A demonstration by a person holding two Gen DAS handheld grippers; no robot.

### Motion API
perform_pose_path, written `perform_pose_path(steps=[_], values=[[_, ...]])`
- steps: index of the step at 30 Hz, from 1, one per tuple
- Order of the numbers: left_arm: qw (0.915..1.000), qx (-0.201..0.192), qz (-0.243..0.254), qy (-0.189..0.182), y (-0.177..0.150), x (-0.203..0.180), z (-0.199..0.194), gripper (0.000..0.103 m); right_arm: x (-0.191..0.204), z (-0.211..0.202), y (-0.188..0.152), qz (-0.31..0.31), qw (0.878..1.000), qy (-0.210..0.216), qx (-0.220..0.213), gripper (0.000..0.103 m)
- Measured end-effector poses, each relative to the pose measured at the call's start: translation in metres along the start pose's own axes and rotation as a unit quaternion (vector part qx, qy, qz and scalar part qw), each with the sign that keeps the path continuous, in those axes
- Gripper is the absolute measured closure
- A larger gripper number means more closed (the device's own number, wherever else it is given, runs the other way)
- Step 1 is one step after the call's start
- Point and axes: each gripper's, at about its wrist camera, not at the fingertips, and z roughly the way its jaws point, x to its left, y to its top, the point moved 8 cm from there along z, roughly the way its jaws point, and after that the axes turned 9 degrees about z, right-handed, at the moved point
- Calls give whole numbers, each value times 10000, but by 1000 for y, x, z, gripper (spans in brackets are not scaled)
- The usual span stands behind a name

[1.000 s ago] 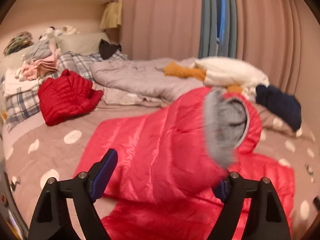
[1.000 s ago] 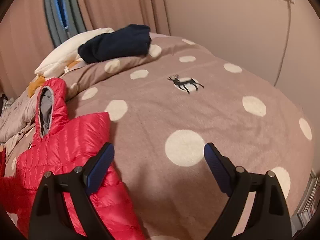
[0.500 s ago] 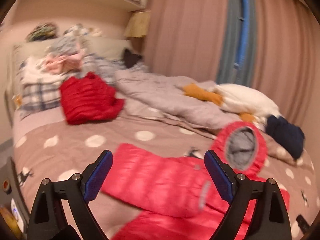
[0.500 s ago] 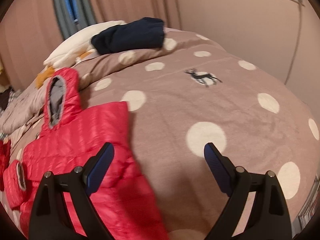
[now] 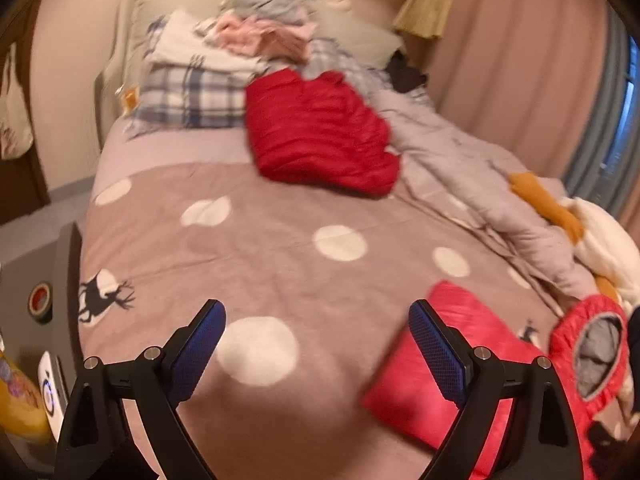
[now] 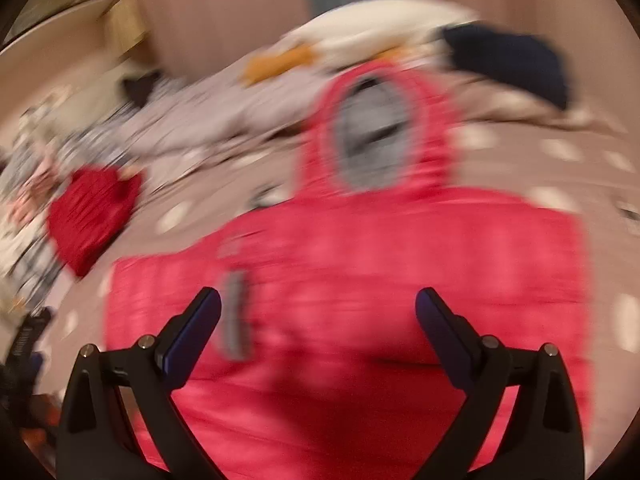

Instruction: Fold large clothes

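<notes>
A pink-red hooded puffer jacket [image 6: 360,264] lies flat on the spotted bedspread [image 5: 280,248], its grey-lined hood [image 6: 376,136] pointing at the far side. In the right wrist view, which is blurred, my right gripper [image 6: 318,300] hovers over the jacket's chest; its jaws are opening and nothing is between them. A grey cuff [image 6: 236,316] of the folded-in sleeve lies just beyond the left finger. My left gripper [image 5: 314,312] stands open over bare bedspread, and the jacket [image 5: 400,392] lies by its right finger, hood [image 5: 592,320] at the far right.
A folded darker red jacket [image 5: 316,136] lies near the pillows and a clothes pile [image 5: 260,36] at the headboard. A grey duvet [image 5: 472,168], a white and orange plush [image 5: 592,232] and a navy garment [image 6: 508,64] line the curtain side. The bed's edge and floor are at left.
The left gripper let the jacket sleeve go and swung left over bare bedspread, opening wider. The right gripper swung left from the bare bedspread to above the jacket.
</notes>
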Motion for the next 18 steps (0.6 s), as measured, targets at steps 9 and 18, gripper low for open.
perform_pose_path(steps=[9,18], values=[[9987,283,94,-424,-8,-12,10,11,26,70,-29,-163,9989,-342,287,83],[9891,387,1074,-934,-32,-62,2,11,-49,-38,43,62,9895,-1000,-1045,89]])
